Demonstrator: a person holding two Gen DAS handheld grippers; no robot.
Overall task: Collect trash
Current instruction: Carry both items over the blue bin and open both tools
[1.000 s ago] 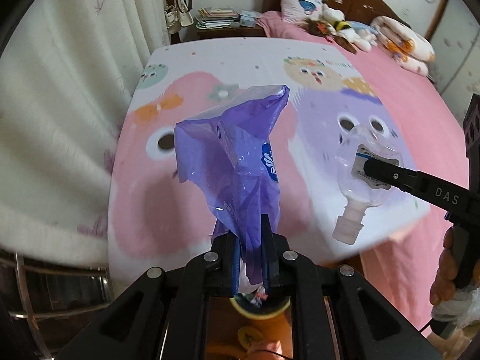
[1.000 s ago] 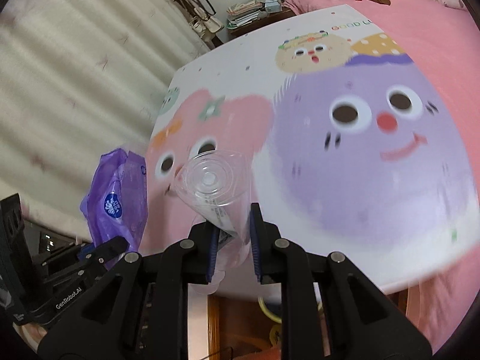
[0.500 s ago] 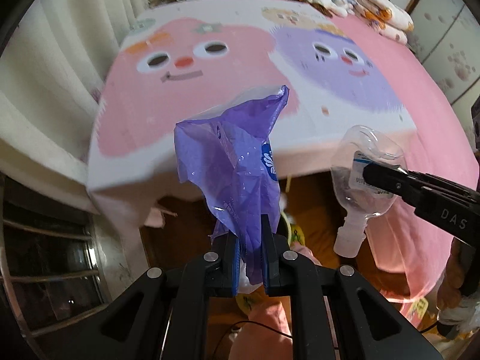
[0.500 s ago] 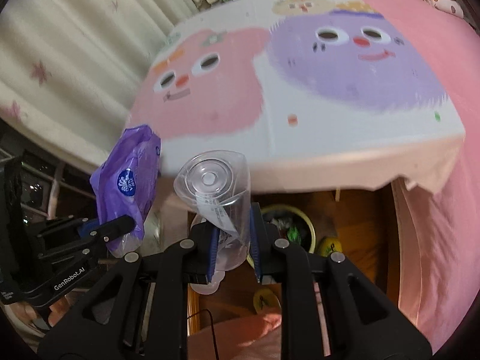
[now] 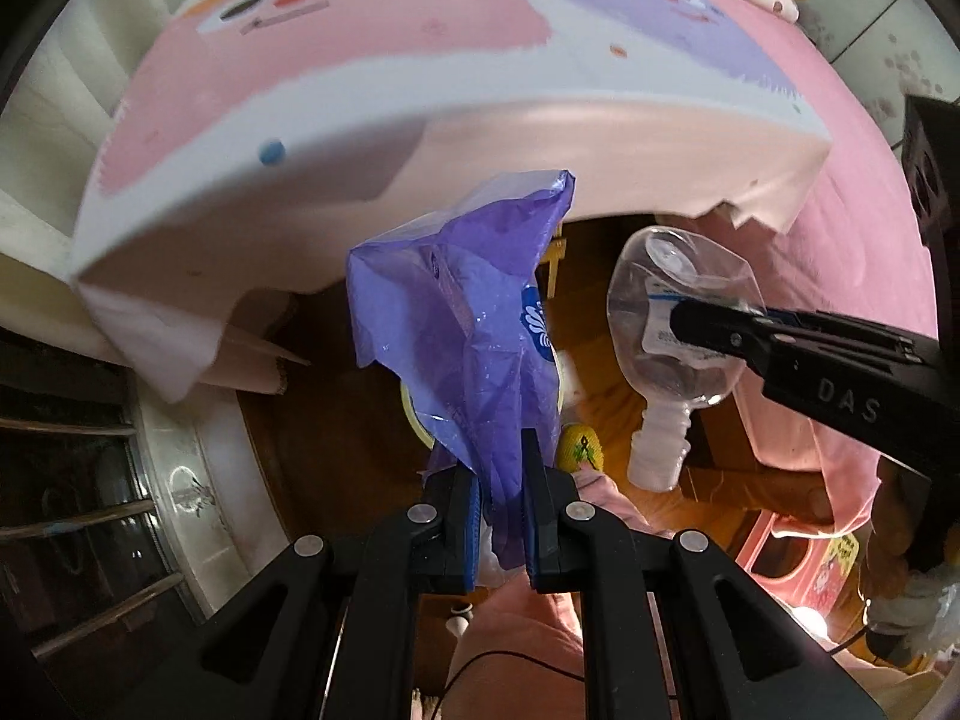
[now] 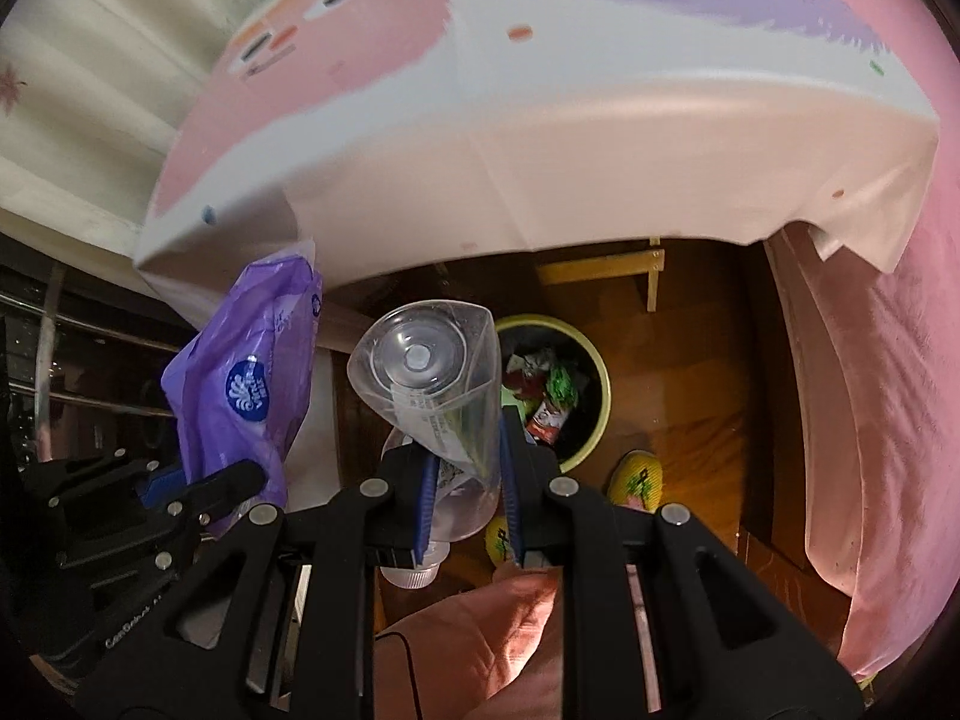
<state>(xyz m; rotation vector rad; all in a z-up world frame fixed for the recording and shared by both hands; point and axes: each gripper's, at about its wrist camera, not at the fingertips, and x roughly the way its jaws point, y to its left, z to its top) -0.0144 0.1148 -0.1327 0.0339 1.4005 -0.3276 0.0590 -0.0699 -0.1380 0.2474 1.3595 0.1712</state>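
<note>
Left wrist view: our left gripper (image 5: 500, 483) clamps a purple plastic wrapper (image 5: 462, 324) above the floor, past the bed edge (image 5: 420, 138). Right wrist view: our right gripper (image 6: 465, 480) squeezes a clear plastic bottle (image 6: 432, 372) over a yellow-rimmed trash bin (image 6: 591, 366) holding wrappers.

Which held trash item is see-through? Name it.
The crushed plastic bottle in the right tongs; the wrapper in the left tongs is opaque purple.
</note>
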